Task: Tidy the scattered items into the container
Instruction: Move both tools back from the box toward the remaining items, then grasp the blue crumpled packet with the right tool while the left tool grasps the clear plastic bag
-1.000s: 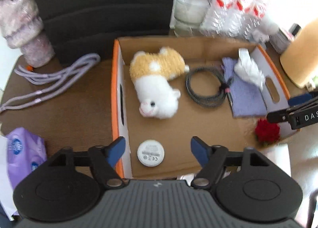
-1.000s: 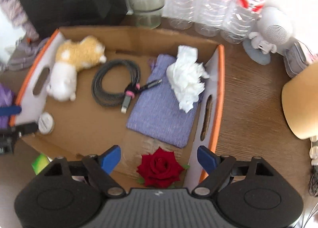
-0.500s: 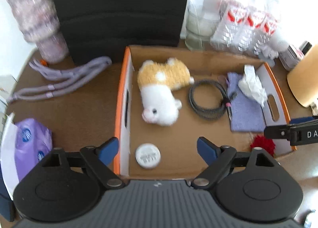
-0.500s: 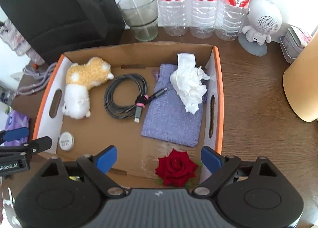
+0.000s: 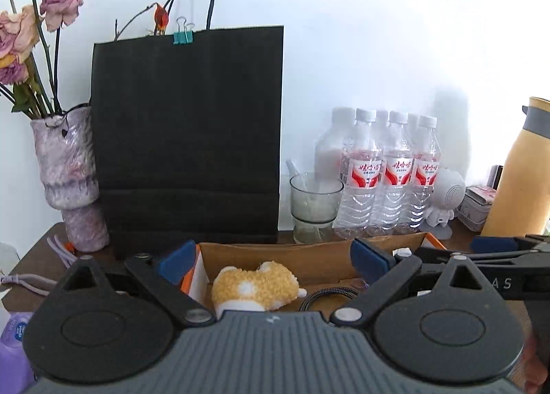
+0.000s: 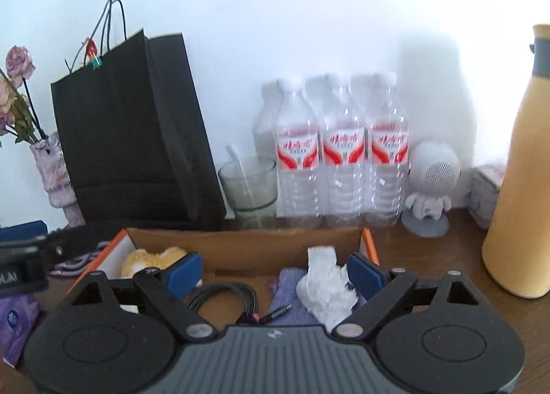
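The cardboard box (image 5: pixel 309 253) (image 6: pixel 240 242) with orange edges lies low in both views. It holds a yellow-and-white plush toy (image 5: pixel 254 285) (image 6: pixel 144 260), a coiled black cable (image 6: pixel 223 297) (image 5: pixel 326 294), a purple cloth pouch (image 6: pixel 288 304) and a crumpled white tissue (image 6: pixel 323 284). My left gripper (image 5: pixel 273 261) is open and empty, level above the box's near edge. My right gripper (image 6: pixel 275 268) is open and empty, also above the box. The right gripper shows at the right of the left wrist view (image 5: pixel 498 249).
Behind the box stand a black paper bag (image 5: pixel 187 139) (image 6: pixel 134 132), a glass (image 5: pixel 314 203), three water bottles (image 6: pixel 340 156), a white figurine (image 6: pixel 431 181) and a yellow flask (image 6: pixel 519 170). A vase of dried roses (image 5: pixel 67 174), a purple cord (image 5: pixel 31 277) and a purple tissue pack (image 6: pixel 17 321) lie left.
Both grippers have tilted up from looking down into the box to looking level at the wall. The red rose and the round white disc have dropped out of view.
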The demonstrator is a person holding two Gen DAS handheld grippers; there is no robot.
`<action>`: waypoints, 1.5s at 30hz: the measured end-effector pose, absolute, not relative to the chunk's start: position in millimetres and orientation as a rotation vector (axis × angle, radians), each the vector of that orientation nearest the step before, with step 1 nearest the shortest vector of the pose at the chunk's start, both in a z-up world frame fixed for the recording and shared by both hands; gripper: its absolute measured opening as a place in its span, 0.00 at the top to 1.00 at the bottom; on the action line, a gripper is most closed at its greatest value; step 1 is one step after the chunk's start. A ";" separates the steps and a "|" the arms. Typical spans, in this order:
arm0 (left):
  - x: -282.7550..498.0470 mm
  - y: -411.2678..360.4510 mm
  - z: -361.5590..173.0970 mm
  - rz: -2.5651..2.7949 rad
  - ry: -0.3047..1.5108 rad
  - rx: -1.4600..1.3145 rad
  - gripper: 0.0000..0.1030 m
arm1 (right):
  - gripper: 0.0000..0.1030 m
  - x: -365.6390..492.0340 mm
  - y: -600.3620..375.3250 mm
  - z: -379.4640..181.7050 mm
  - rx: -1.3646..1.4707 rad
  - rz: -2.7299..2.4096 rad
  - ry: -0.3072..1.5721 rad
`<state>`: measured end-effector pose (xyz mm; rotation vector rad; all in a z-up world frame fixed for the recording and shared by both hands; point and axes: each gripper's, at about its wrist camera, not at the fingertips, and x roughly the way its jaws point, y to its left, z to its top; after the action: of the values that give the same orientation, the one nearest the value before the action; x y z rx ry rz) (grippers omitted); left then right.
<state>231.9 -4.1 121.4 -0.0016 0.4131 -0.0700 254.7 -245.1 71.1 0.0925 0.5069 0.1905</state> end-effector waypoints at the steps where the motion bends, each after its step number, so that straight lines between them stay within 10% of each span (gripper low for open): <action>1: 229.5 -2.3 123.2 -0.067 0.410 -0.011 0.04 | 0.11 252.5 -244.6 73.7 0.084 0.190 0.497; 18: -75.0 19.6 85.8 -0.082 0.208 0.041 0.00 | 0.06 -26.0 -260.6 58.3 0.030 0.209 0.423; 25: -68.5 -3.4 46.3 -0.142 0.364 0.110 0.00 | 0.16 -53.5 -249.7 -1.0 -0.010 0.192 0.537; 29: -35.2 -6.2 36.8 -0.192 0.425 0.088 0.26 | 0.18 -29.9 -241.9 -7.7 -0.062 0.172 0.573; 34: -16.7 -7.9 24.5 -0.198 0.431 0.109 0.39 | 0.41 -13.7 -241.2 -14.6 -0.038 0.186 0.608; 37: -19.3 -9.3 21.5 -0.207 0.443 0.127 0.64 | 0.60 -10.1 -236.7 -18.2 -0.056 0.193 0.625; 45: -30.0 -14.6 15.2 -0.259 0.448 0.214 0.60 | 0.64 -1.3 -239.0 -25.1 -0.029 0.199 0.665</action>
<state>-30.0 -14.6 15.2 0.2142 0.4477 -0.2587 -1.3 -239.0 -25.1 -0.0286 0.6650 0.1987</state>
